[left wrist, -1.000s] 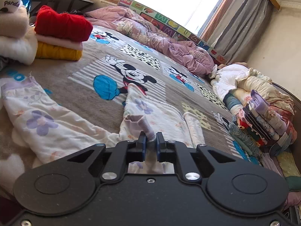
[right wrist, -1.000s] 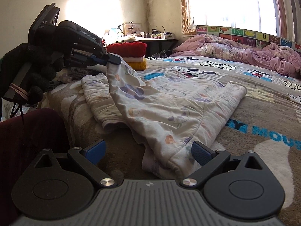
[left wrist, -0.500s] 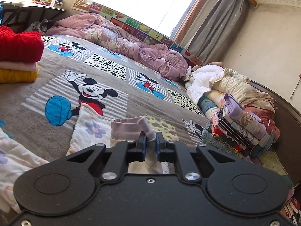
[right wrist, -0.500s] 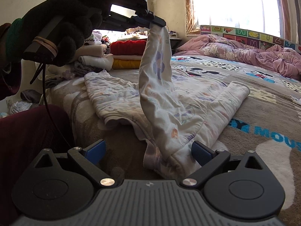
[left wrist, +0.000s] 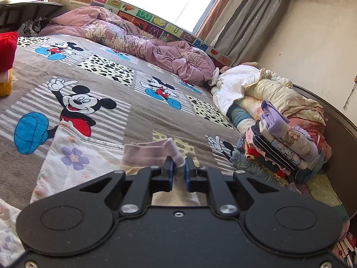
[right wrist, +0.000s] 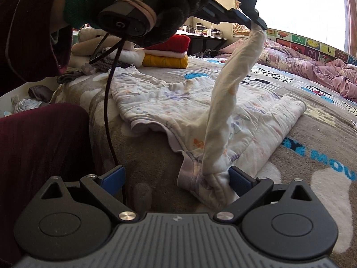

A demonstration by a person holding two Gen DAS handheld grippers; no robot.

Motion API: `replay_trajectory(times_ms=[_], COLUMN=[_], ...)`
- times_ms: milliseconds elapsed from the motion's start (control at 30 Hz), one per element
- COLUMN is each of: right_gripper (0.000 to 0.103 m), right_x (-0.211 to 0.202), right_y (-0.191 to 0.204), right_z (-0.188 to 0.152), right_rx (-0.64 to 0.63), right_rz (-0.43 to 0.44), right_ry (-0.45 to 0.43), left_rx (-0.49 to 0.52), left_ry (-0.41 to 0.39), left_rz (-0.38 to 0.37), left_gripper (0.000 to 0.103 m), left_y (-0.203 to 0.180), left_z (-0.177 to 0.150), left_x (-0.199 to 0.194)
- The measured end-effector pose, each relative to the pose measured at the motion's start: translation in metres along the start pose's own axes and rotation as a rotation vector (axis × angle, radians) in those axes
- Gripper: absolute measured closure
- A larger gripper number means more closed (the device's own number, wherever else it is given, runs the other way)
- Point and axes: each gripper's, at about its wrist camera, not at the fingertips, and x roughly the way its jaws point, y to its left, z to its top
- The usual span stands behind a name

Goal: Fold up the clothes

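Note:
A white floral garment (right wrist: 174,102) lies spread on the Mickey Mouse blanket (right wrist: 312,138) near the bed's edge. My left gripper (left wrist: 178,163) is shut on the lilac cuff (left wrist: 151,154) of one sleeve. In the right wrist view the left gripper (right wrist: 260,22) hangs high above the garment, and the sleeve (right wrist: 232,84) stretches from it down to the hem. My right gripper (right wrist: 176,176) stands open and low at the bed's edge. The bunched hem corner (right wrist: 212,187) rests against its right finger's inner side; its left finger is apart from the cloth.
A person's black-gloved hand (right wrist: 156,6) holds the left gripper, its cable dangling. Folded red and yellow clothes (right wrist: 167,51) stand behind the garment. A pile of folded clothes (left wrist: 279,143) lines the right side. A purple duvet (left wrist: 145,42) lies along the far edge.
The left gripper has carried the sleeve cuff up and rightward across the garment, so the sleeve now stands stretched and nearly upright. The right gripper has stayed where it was, still open.

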Motion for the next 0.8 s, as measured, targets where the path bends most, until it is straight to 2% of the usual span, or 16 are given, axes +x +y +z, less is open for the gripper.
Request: replay_trajectory(times_ms=[267,800], right_gripper=[0.005,0.004], right_x=[-0.001,-0.003], right_y=[-0.002,-0.013], right_z=[-0.001,0.000], right_rx=[-0.001,0.051], right_rz=[0.017,0.068], right_ry=[0.003,-0.007], left_rx=[0.000,0.061], left_ry=[0.042,0.111], left_rz=[0.026,0.072], left_gripper=[0.095,0.095], left_y=[-0.003,-0.011], left_z=[-0.008,-0.028], left_x=[0.042,0.100])
